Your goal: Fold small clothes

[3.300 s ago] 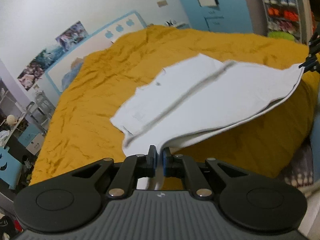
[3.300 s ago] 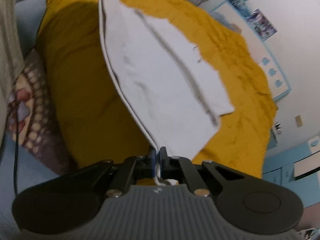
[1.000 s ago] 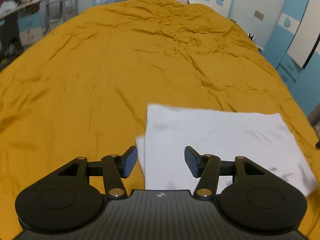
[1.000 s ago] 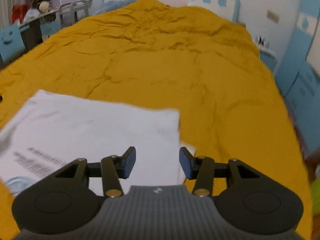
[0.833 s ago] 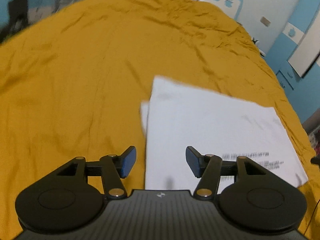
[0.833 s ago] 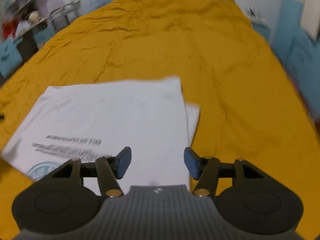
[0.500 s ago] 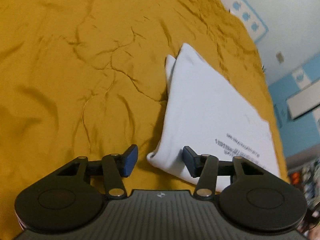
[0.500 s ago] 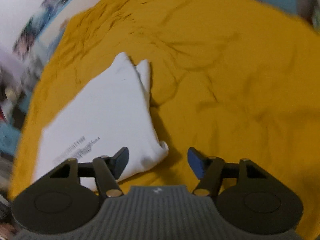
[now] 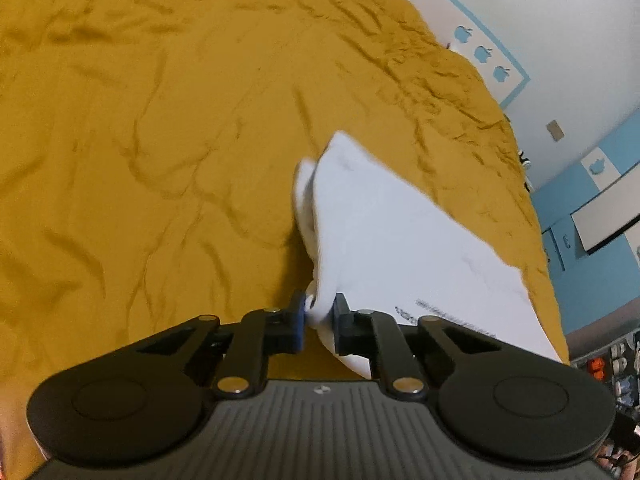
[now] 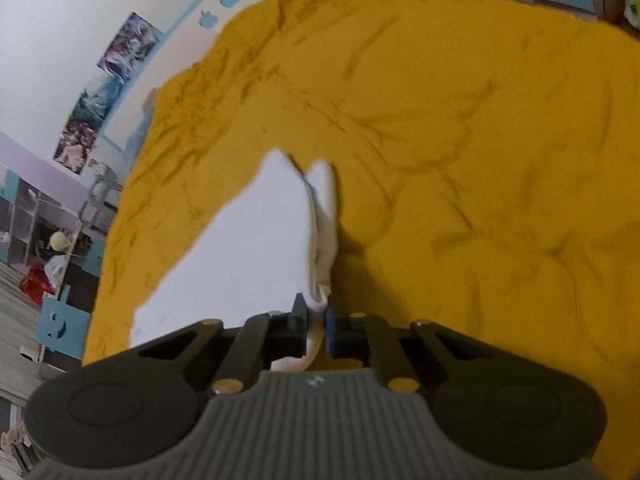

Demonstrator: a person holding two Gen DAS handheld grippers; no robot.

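A white folded garment (image 9: 400,240) with a line of dark print lies on the mustard-yellow bed cover (image 9: 140,140). My left gripper (image 9: 319,314) is shut on the garment's near left corner, with cloth bunched between the blue pads. In the right wrist view the same white garment (image 10: 248,248) stretches away to the left. My right gripper (image 10: 317,320) is shut on its near right corner, where the layered edges meet.
The yellow cover (image 10: 480,160) fills most of both views, creased all over. A white wall with blue apple shapes (image 9: 480,54) and blue cabinets (image 9: 592,216) stand beyond the bed. Posters (image 10: 100,96) and shelving (image 10: 36,232) are at the far left in the right wrist view.
Both grippers were open half a second ago, each straddling a near corner of the garment. Now both have shut on those corners and the views have tilted.
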